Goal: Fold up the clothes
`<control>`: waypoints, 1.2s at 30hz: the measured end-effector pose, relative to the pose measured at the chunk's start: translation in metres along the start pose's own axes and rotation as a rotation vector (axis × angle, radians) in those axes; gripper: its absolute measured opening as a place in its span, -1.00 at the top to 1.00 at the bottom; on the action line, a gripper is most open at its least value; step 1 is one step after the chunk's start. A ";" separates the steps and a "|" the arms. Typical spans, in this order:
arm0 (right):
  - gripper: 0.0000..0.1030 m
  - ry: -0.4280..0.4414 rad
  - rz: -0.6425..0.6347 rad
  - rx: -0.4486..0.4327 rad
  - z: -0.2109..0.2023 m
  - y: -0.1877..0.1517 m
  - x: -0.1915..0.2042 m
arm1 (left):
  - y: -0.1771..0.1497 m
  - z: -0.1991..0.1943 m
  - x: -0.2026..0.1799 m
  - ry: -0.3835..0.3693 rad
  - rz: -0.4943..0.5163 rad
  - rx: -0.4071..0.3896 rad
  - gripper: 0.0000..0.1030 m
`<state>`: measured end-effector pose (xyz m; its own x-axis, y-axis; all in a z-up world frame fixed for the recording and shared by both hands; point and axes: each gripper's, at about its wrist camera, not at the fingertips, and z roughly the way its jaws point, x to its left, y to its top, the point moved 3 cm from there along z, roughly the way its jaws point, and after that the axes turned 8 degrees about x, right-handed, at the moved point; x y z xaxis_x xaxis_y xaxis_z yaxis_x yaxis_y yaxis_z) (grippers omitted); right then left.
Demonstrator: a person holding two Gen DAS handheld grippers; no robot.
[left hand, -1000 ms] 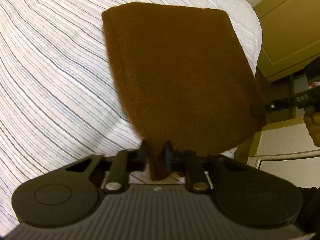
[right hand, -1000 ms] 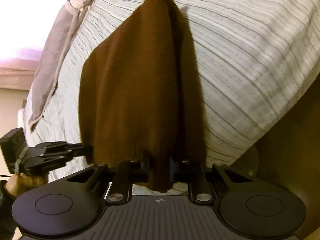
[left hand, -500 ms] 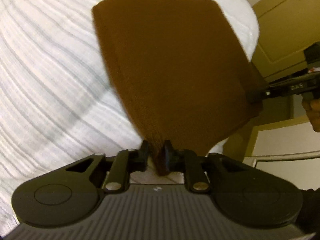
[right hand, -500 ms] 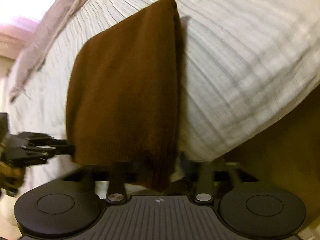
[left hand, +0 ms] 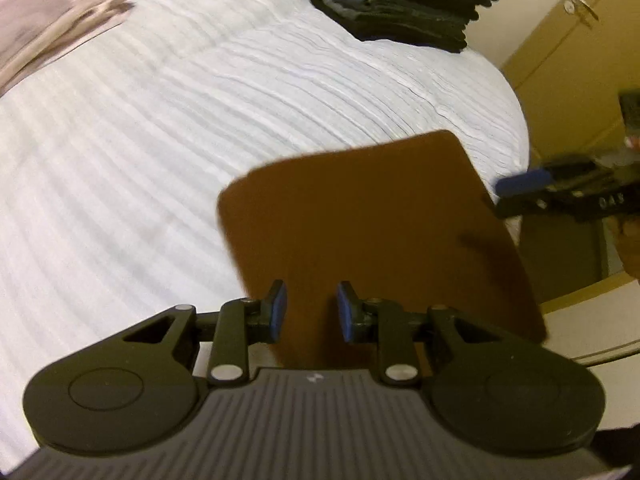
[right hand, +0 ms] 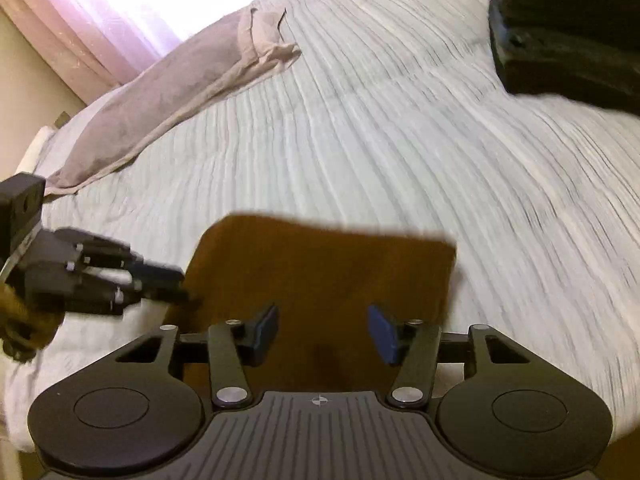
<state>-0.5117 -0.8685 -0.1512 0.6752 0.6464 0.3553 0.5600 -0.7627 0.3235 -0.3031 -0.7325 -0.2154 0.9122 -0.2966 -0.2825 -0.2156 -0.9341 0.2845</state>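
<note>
A folded brown knit garment (left hand: pixel 372 232) lies as a compact rectangle on the near edge of the bed, also in the right wrist view (right hand: pixel 320 280). My left gripper (left hand: pixel 311 312) is open, its jaws apart just above the garment's near edge. My right gripper (right hand: pixel 324 334) is open wider, also over the near edge. Each gripper shows in the other's view: the right one (left hand: pixel 560 196) at the garment's right corner, the left one (right hand: pixel 120 276) at its left side. Neither holds cloth.
The bed has a white striped cover (left hand: pixel 160 140). A stack of dark folded clothes (left hand: pixel 400 0) sits at the far side, also in the right wrist view (right hand: pixel 568 28). A grey-beige pillowcase (right hand: pixel 180 92) lies toward the window. A yellow cabinet door (left hand: pixel 580 40) stands right.
Both grippers were shut on the hanging brown garment; now it is folded over on the bed and both grippers have opened and let go. The views have tilted up.
</note>
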 end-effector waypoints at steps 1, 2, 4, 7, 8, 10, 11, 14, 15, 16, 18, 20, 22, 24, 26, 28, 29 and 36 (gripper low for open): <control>-0.05 -0.008 0.004 0.001 0.013 0.007 -0.010 | 0.012 0.015 0.008 0.011 0.008 0.011 0.58; -0.05 0.006 0.022 0.015 0.025 0.011 -0.021 | 0.011 0.025 0.014 0.022 0.014 0.028 0.58; 0.05 0.033 0.057 0.042 0.046 0.018 -0.041 | 0.007 0.039 0.021 0.032 0.018 0.049 0.57; 0.05 0.032 0.050 0.029 0.025 0.020 -0.036 | 0.004 0.033 0.019 0.033 0.013 0.046 0.58; 0.05 0.021 0.051 0.030 0.016 0.017 -0.033 | 0.003 0.026 0.017 0.036 0.011 0.044 0.60; 0.04 -0.002 0.055 0.036 -0.002 0.009 -0.030 | 0.000 0.014 0.012 0.043 0.009 0.041 0.61; 0.04 -0.013 0.058 0.040 -0.011 0.003 -0.029 | -0.002 0.007 0.010 0.046 0.008 0.039 0.60; 0.03 -0.045 0.037 0.050 -0.032 -0.008 -0.028 | -0.006 -0.012 0.003 0.057 0.004 0.033 0.49; 0.03 -0.054 0.020 0.054 -0.037 -0.010 -0.028 | -0.008 -0.018 0.001 0.060 0.003 0.031 0.45; 0.03 -0.062 0.001 0.059 -0.041 -0.010 -0.028 | -0.009 -0.024 -0.001 0.064 0.002 0.029 0.43; 0.02 -0.073 -0.059 0.073 -0.040 -0.001 -0.026 | -0.020 -0.028 -0.007 0.082 -0.038 0.020 0.32; -0.16 -0.056 -0.141 0.098 -0.037 0.012 -0.022 | -0.031 -0.032 -0.012 0.102 -0.080 0.011 0.25; -0.35 -0.032 -0.272 0.119 -0.023 0.033 -0.011 | -0.042 -0.035 -0.018 0.122 -0.123 0.001 0.19; -0.35 0.014 -0.399 0.164 -0.003 0.052 0.002 | -0.053 -0.039 -0.023 0.142 -0.165 -0.008 0.15; -0.35 0.068 -0.524 0.222 0.023 0.072 0.014 | -0.064 -0.043 -0.029 0.161 -0.208 -0.018 0.14; -0.35 0.113 -0.649 0.314 0.053 0.085 0.026 | -0.077 -0.043 -0.036 0.179 -0.270 -0.028 0.14; -0.35 0.136 -0.708 0.360 0.068 0.092 0.032 | -0.084 -0.041 -0.040 0.185 -0.315 -0.034 0.14; -0.24 0.265 -0.708 0.671 0.146 0.103 0.038 | -0.123 -0.017 -0.073 0.188 -0.473 -0.039 0.11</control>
<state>-0.3582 -0.9251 -0.2323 0.0004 0.8758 0.4827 1.0000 -0.0030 0.0046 -0.3368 -0.5931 -0.2140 0.9546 0.2007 -0.2201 0.2456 -0.9484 0.2004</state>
